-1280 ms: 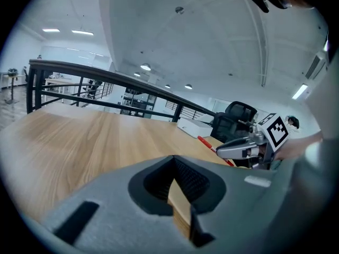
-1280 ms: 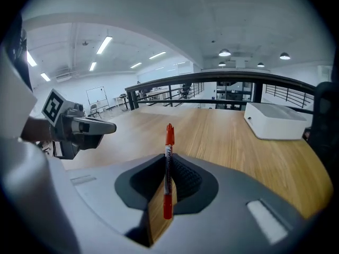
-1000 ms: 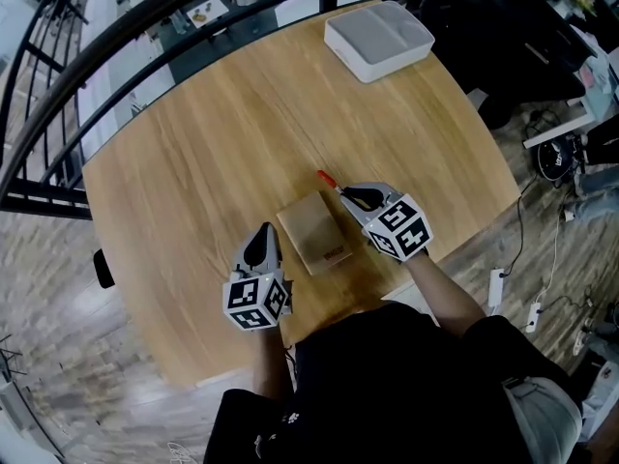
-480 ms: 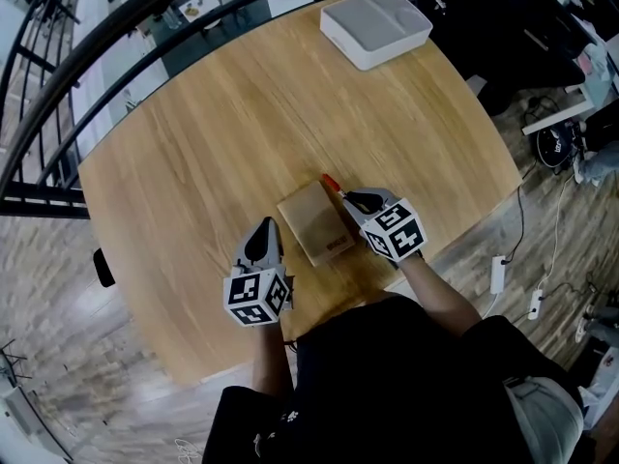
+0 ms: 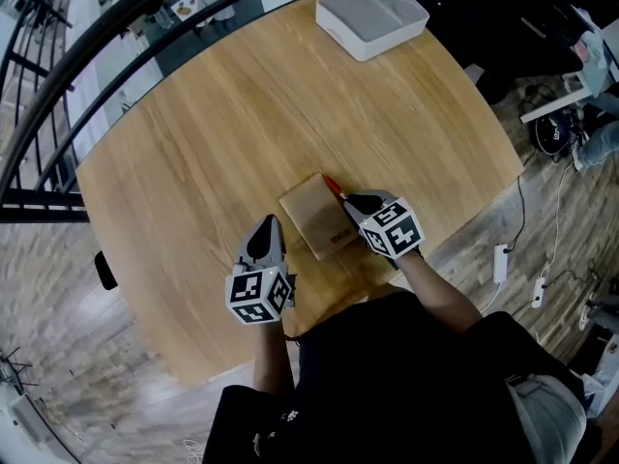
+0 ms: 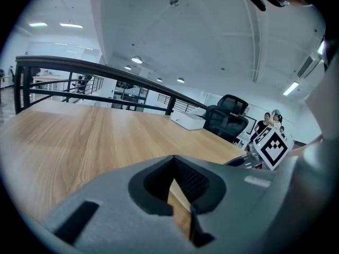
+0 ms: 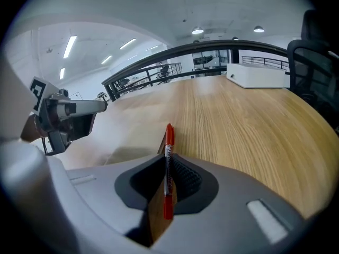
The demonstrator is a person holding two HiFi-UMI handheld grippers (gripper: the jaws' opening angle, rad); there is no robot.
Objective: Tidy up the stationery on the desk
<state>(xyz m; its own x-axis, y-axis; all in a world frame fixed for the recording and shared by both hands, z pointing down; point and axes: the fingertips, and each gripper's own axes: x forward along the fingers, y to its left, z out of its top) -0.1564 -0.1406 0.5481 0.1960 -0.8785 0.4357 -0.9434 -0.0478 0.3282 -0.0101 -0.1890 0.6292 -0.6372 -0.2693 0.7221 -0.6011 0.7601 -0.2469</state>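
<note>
The right gripper's [image 7: 168, 185] fingers pinch a thin red pen [image 7: 168, 157], whose tip pokes out by the corner of a flat brown paper notebook [image 5: 315, 217]. The left gripper's [image 6: 179, 190] fingers are pressed together with nothing in them, near the notebook's other side. All are on a smooth, pale wood tabletop [image 5: 213, 124] with round corners. A white boxy tray [image 5: 372, 17] lies at the far edge. A black rail [image 6: 63, 63] curves behind, with a grey plank floor [image 5: 48, 259] below.
</note>
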